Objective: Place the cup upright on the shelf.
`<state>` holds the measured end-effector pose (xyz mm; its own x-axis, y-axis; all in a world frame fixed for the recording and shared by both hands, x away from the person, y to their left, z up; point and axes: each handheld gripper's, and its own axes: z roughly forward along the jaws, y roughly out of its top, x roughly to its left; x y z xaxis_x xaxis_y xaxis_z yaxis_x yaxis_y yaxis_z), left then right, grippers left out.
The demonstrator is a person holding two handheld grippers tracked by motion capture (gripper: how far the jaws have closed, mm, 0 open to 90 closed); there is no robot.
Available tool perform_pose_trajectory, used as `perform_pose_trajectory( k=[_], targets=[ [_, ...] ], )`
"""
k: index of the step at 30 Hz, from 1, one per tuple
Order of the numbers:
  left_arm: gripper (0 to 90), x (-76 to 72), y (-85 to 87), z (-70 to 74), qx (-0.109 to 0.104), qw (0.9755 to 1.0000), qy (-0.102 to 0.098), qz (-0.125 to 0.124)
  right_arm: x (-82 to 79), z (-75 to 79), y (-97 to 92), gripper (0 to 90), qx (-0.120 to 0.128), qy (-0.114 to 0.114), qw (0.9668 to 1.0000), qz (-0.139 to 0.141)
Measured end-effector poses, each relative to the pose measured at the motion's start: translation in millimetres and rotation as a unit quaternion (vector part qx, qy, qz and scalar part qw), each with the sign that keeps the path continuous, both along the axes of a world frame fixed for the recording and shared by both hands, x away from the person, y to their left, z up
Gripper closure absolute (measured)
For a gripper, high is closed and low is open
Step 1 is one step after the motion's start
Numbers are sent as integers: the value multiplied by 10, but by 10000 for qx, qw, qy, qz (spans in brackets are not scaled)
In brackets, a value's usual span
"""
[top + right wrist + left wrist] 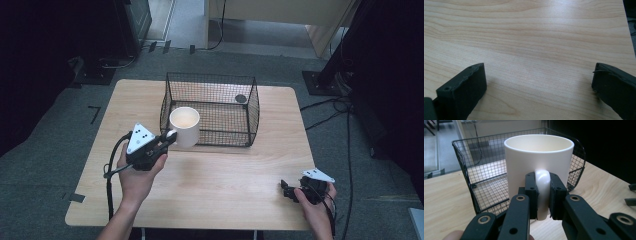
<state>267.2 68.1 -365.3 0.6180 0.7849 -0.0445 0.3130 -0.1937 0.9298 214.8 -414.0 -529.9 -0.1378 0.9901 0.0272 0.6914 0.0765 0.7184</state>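
The mug (184, 126) was pinched by its handle (542, 192) in the left gripper (167, 138), held upright before the basket (210, 107), probably for loading. The right gripper (539, 85) was kept spread, well away from the basket.

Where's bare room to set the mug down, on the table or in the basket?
The basket floor is bare except a small dark disc in its far right corner. The table is bare between the left claw, shut on the mug handle, and the open right claw. It is crowded at the basket's near left corner.
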Motion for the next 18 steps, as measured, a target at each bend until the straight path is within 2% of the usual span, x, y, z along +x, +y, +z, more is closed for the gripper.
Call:
perform_pose_trajectory(
  k=[10,18],
  targets=[
    [813,251,-127,12,39,9999,-78,91,0,0,-1,0,-3,0,10000,4],
    [813,457,-244,-25,54,9999,-52,149,-13,0,-4,0,5,4,10000,57]
  ],
)
